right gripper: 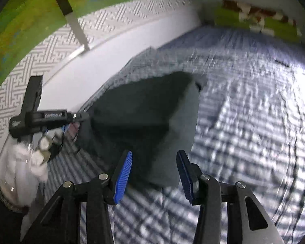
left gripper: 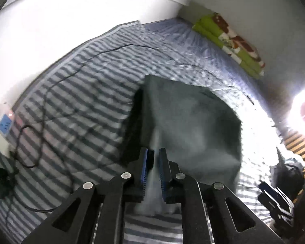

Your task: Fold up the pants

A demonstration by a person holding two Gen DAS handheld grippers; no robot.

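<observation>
- Left gripper (left gripper: pixel 153 152), lower centre of the left wrist view: fingers clenched on a pinch of the dark grey pants (left gripper: pixel 185 120).
- Pants lifted above the striped bed (left gripper: pixel 75 101); folds blurred, waist and legs hard to tell apart.
- Right gripper (right gripper: pixel 154 156): fingers released, spread, near the pants' lower edge, nothing between them.
- Black cable (left gripper: pixel 57 81) cut off at frame left.

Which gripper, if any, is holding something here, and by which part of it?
The left gripper is shut on the grey pants, pinching a bunched bit at their near edge. The right gripper is open and holds nothing.
</observation>
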